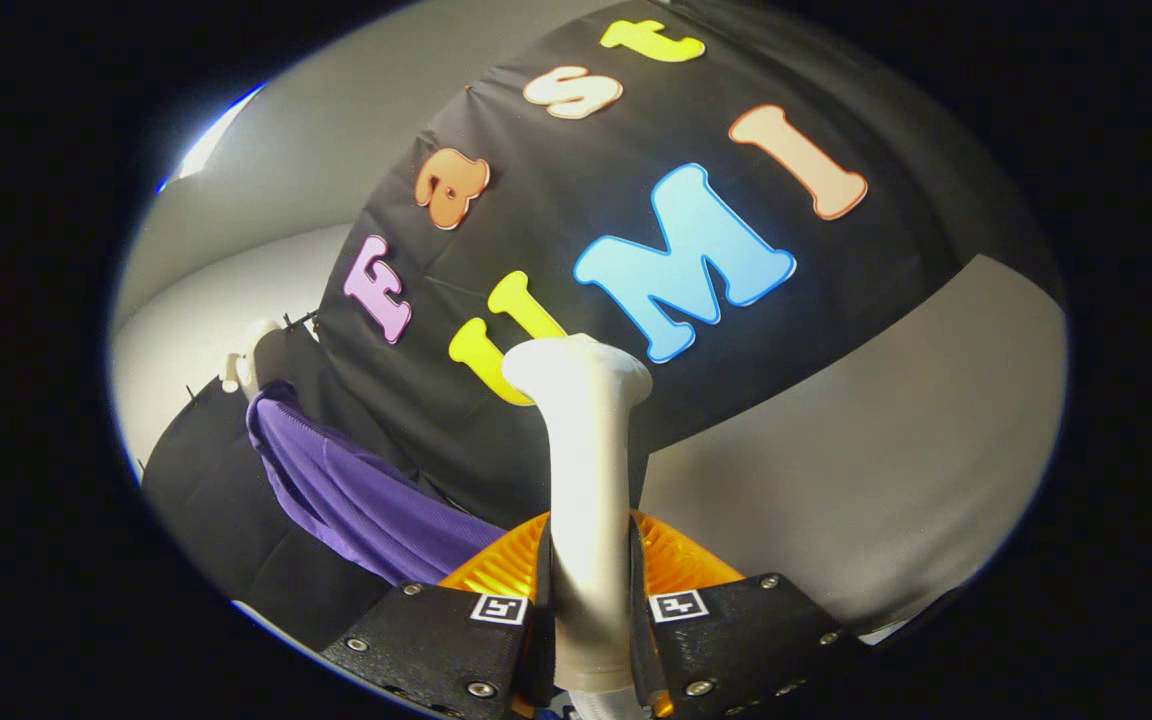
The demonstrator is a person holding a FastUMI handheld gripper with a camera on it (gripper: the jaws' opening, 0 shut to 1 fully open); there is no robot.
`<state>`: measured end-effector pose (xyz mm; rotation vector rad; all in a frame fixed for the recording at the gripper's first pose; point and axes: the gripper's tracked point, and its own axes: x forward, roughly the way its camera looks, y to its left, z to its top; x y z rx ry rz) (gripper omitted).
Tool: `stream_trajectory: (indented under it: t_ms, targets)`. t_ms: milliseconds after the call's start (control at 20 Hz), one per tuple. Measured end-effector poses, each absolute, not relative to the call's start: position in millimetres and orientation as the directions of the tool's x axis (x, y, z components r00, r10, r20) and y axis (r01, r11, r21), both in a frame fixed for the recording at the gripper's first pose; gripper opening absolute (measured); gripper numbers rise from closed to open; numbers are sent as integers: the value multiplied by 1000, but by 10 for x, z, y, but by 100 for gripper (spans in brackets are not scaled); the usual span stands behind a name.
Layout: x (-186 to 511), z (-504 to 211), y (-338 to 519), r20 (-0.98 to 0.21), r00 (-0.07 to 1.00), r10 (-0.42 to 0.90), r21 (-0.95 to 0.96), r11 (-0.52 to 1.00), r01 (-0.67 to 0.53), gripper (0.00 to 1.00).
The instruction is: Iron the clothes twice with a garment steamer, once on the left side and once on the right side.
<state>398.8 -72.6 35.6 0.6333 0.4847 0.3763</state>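
Note:
A white garment steamer (586,480) stands up between my fingers, its handle clamped from both sides and its flared head pointing away toward the black cloth wall. My gripper (588,600) is shut on that handle. A purple garment (356,490) hangs off to the left of the steamer, draped from a white hanger (246,365) against the black cloth. The steamer head is well apart from the garment, to its right and farther out.
The black cloth wall (576,220) spans the background behind the steamer. Plain grey booth wall (886,440) lies to the right, and pale wall with a bright light strip (211,140) to the upper left.

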Motion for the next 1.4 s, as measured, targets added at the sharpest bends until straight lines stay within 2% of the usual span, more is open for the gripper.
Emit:
stream_trajectory:
  t_ms: [250,400,750,950,1150,1400]
  targets:
    - [3499,715,-515,-230,899,372,524,826,-207,30]
    - [3121,976,-463,-135,944,300,460,863,-208,30]
    - [2274,1197,180,16,966,256,275,928,-251,30]
    - [2120,1391,488,129,967,221,208,947,-244,29]
    - [2166,1400,761,142,967,212,210,948,-239,29]
    - [2244,1375,1191,157,943,293,202,925,-321,30]
